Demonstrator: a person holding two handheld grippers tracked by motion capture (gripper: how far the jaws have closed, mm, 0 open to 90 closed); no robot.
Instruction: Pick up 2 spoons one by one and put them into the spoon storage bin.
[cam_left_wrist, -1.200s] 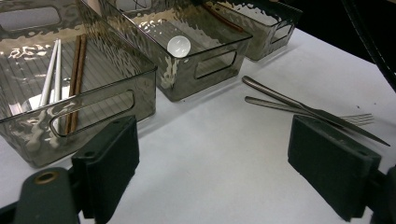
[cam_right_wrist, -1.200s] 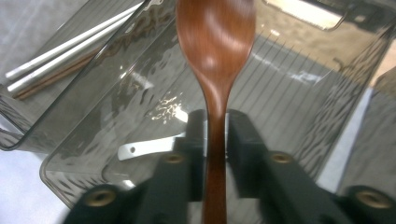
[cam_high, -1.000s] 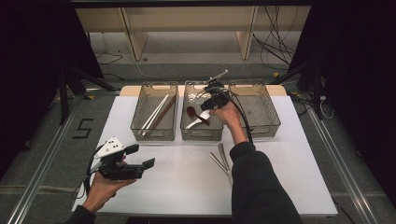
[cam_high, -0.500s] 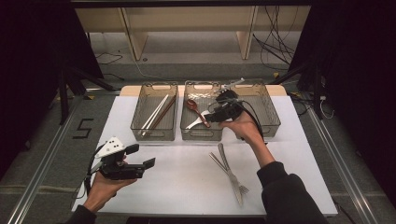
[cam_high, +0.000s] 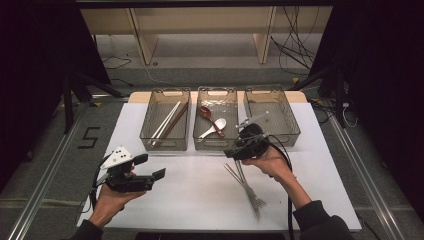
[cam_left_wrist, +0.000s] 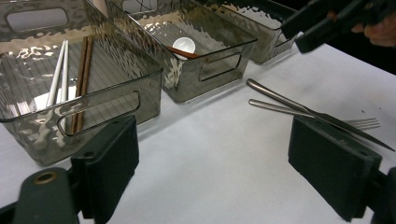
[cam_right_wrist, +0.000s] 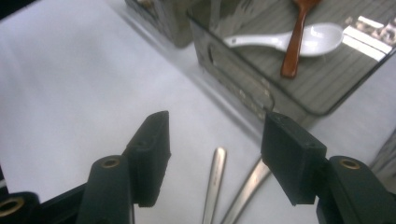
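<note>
"Between the right gripper's (cam_high: 235, 151) jaws, what was there?"

"Nothing pinched. They had just been spreading and stood apart, empty, above the handle ends of the metal forks (cam_right_wrist: 215, 182) on the white counter (cam_high: 190, 195), just in front of the middle bin (cam_high: 216, 142)."

"And the left gripper (cam_high: 157, 175)?"

"Its jaws were spread wide too, empty, held low over the counter's near left side, well apart from the forks."

"Farther out?"

"A white spoon (cam_high: 214, 128) and a brown spoon (cam_high: 209, 117) lay in the middle bin, chopsticks (cam_high: 169, 122) in the left bin (cam_high: 165, 144)."

Bright tabletop, dark surroundings, soft blur
</note>
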